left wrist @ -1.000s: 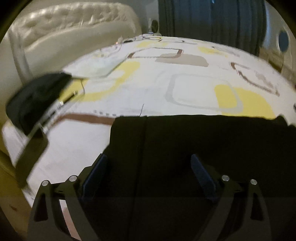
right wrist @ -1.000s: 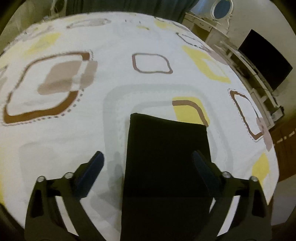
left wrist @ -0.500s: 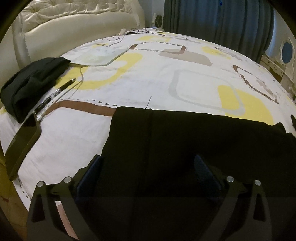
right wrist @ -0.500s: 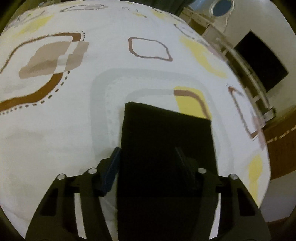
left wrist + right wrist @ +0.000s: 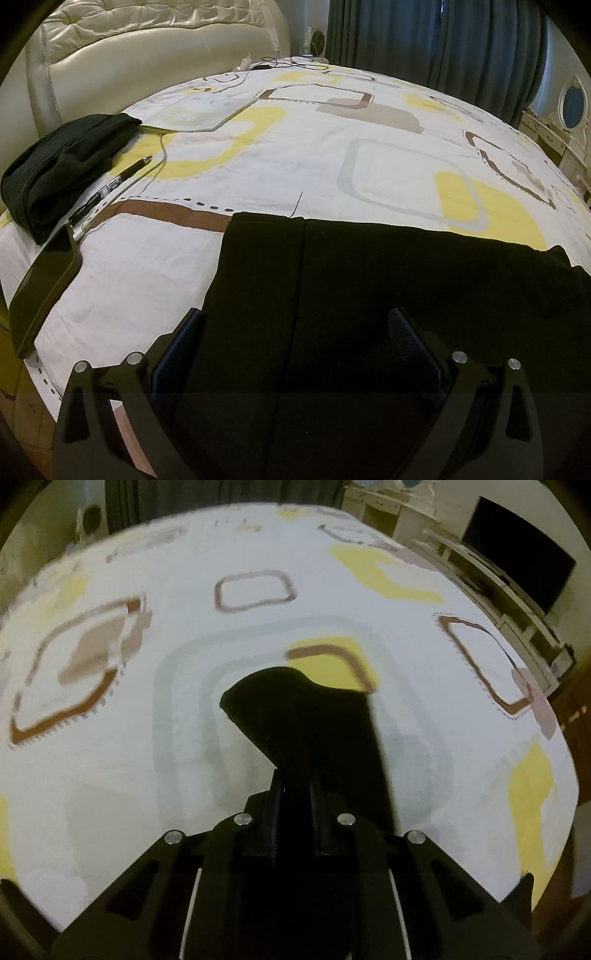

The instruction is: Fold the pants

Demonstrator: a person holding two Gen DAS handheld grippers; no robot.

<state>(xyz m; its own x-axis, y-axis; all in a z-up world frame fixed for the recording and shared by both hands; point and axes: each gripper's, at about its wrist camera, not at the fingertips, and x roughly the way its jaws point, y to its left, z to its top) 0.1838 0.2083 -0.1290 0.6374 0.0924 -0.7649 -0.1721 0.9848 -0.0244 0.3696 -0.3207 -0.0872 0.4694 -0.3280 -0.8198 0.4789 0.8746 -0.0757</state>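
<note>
Black pants (image 5: 306,716) blurred, pinched in right hand-held gripper (image 5: 295,797), hem lifted.

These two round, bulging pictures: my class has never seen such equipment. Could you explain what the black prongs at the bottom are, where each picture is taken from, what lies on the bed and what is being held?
Each picture comes from a wide-angle camera mounted on a hand-held two-finger gripper, looking along its fingers; a person holds one in each hand. No robot is involved.

In the left wrist view, the left gripper stands open above the black pants, which lie flat on the patterned bedspread. Beside them lie another dark garment, a pen and a phone.

In the right wrist view, the right gripper has just been closing and is now shut on one end of the pants, whose edge curls up off the bedspread.
</note>
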